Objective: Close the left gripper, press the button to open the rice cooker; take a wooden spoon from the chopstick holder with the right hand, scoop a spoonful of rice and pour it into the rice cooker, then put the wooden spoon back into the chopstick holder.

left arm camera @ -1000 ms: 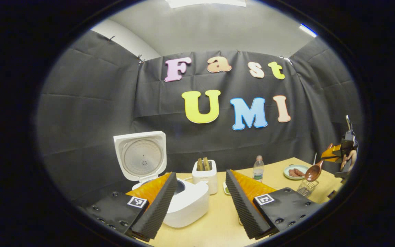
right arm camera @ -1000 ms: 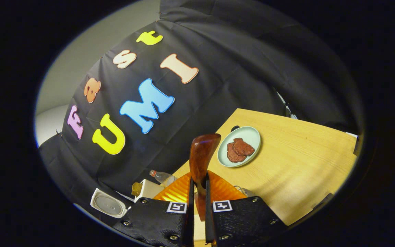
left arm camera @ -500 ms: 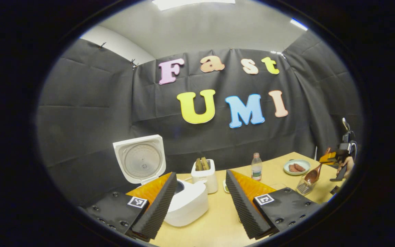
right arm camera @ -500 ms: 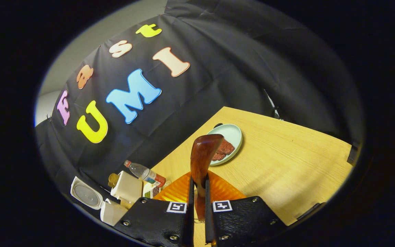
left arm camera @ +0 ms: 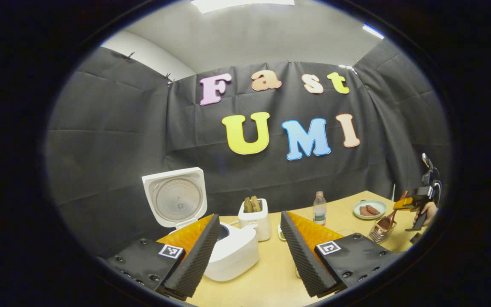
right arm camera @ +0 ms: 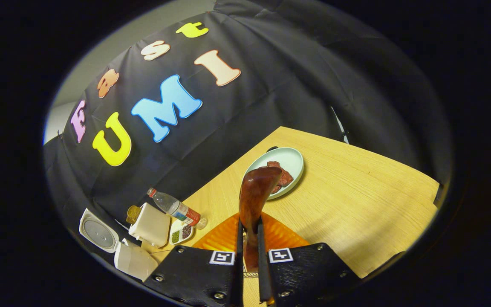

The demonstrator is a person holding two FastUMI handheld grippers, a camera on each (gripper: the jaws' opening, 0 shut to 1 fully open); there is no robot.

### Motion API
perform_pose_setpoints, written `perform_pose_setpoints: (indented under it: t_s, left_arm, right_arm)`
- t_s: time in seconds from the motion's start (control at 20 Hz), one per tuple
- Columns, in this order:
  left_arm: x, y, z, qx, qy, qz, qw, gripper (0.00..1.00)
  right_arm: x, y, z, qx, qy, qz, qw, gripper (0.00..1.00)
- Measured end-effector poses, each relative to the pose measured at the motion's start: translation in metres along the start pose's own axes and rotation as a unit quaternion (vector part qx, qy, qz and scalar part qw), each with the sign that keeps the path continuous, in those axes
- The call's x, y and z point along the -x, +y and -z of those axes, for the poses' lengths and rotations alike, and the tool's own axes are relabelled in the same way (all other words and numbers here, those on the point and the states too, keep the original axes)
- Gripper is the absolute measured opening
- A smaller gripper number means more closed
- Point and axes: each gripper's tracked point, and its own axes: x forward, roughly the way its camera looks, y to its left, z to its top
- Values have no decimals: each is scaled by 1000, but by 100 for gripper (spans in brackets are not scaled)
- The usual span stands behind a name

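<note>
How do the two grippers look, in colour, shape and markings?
The left gripper has two wedge-shaped fingers: orange sides, black ribbed foam pads, black bolted bases, each with a small square black-and-white marker. The right gripper has the same black bases, markers and orange fingers. No cables or sleeves can be made out.

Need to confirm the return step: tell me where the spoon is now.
The spoon is clamped in the right tool; in the left gripper view its bowl dips into the wire holder, near the plate.

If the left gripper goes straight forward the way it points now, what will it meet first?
Probably the toaster, standing just beyond the open left gripper, between its fingers; the open rice cooker lies slightly left. Depth is unclear.
</note>
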Motion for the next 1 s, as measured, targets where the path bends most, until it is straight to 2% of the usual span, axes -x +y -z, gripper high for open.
perform_pose_setpoints:
  t_s: [0.05, 0.1, 0.2, 0.25, 0.3, 0.5, 0.65, 0.85, 1.0]
  left_arm:
    - [-3, 2, -1, 2, -1, 0, 1000, 98]
    - [-6, 3, 0, 6, -2, 0, 1000, 98]
    - [-13, 5, 0, 13, -6, 4, 1000, 98]
    - [-17, 7, -2, 15, -9, 5, 1000, 98]
    - [-20, 10, -3, 17, -12, 4, 1000, 98]
    - [-36, 39, -7, 30, -22, -7, 999, 98]
    - [-61, 77, -17, 30, -35, -30, 998, 98]
    - [-106, 154, -42, 15, -55, -90, 994, 98]
    - [-145, 208, -60, 12, -65, -130, 989, 98]
  right_arm:
    - [2, 2, -1, 6, 0, -2, 1000, 15]
    - [6, 4, -5, 16, -4, -2, 1000, 26]
    - [14, 6, -10, 50, -14, 8, 999, 54]
    - [18, 9, -17, 66, -24, 12, 997, 55]
    - [23, 13, -24, 82, -34, 18, 996, 100]
    - [57, 46, -60, 122, -87, 15, 989, 98]
    - [84, 77, -84, 141, -132, 4, 981, 98]
    - [110, 108, -99, 146, -171, -3, 974, 98]
    - [120, 113, -102, 163, -197, 17, 967, 97]
